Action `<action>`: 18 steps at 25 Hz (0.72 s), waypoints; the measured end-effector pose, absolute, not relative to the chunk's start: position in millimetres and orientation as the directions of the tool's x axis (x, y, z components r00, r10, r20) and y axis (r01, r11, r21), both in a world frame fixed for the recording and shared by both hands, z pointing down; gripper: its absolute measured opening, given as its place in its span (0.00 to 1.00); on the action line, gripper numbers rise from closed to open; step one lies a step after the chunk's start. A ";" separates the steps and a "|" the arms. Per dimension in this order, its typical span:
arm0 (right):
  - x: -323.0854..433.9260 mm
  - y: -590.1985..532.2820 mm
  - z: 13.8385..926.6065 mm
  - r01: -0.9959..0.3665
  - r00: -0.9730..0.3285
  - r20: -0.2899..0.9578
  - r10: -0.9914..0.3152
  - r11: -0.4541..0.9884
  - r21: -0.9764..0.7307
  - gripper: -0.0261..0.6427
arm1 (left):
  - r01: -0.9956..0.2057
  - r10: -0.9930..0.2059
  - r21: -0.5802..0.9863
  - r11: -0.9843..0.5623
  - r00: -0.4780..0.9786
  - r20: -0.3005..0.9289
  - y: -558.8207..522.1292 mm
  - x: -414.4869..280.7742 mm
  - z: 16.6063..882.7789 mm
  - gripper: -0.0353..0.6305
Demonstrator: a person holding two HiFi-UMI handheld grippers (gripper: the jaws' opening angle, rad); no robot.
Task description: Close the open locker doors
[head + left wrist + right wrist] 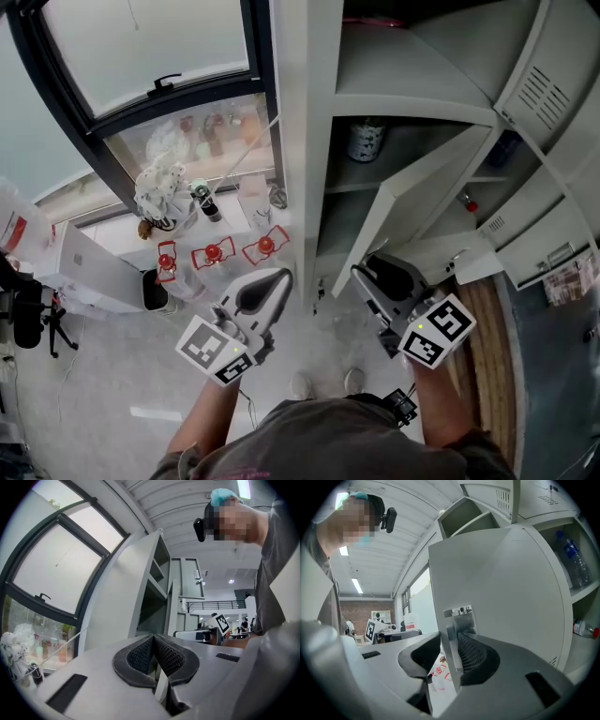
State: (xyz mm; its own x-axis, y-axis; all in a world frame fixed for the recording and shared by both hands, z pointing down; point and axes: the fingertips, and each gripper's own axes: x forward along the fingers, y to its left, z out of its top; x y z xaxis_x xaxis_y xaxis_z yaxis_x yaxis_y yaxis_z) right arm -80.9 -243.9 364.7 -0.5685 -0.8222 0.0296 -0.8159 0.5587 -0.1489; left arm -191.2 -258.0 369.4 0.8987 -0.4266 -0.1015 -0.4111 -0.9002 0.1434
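The right gripper (449,640) gapes astride the edge of the open locker door (501,583), seemingly to swing it shut; the left gripper (153,640) idles, jaws together.

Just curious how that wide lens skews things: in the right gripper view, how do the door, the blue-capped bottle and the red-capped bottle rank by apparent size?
Largest: door, by far, being nearest the camera.
Next: blue-capped bottle.
Smallest: red-capped bottle, though the door may hide part of it.
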 end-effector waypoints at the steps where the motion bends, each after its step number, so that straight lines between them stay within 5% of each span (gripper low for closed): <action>1: -81.9 -245.8 364.4 -0.816 -0.568 0.030 -0.822 0.558 -0.149 0.21 | -0.412 -0.428 0.144 -0.900 0.898 -0.103 -258.8 -192.2 369.1 0.07; 18: -89.5 -278.9 363.3 -0.832 -0.544 0.032 -0.839 0.534 -0.151 0.19 | -0.436 -0.454 0.159 -0.886 0.885 -0.102 -276.7 -207.6 372.3 0.07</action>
State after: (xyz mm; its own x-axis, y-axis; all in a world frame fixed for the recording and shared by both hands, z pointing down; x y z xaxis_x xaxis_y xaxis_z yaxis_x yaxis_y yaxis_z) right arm -89.5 -278.9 363.3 -0.5439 -0.8386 0.0320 -0.8320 0.5339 -0.1506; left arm -207.6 -276.7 372.3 0.8853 -0.4538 -0.1019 -0.4359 -0.8859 0.1588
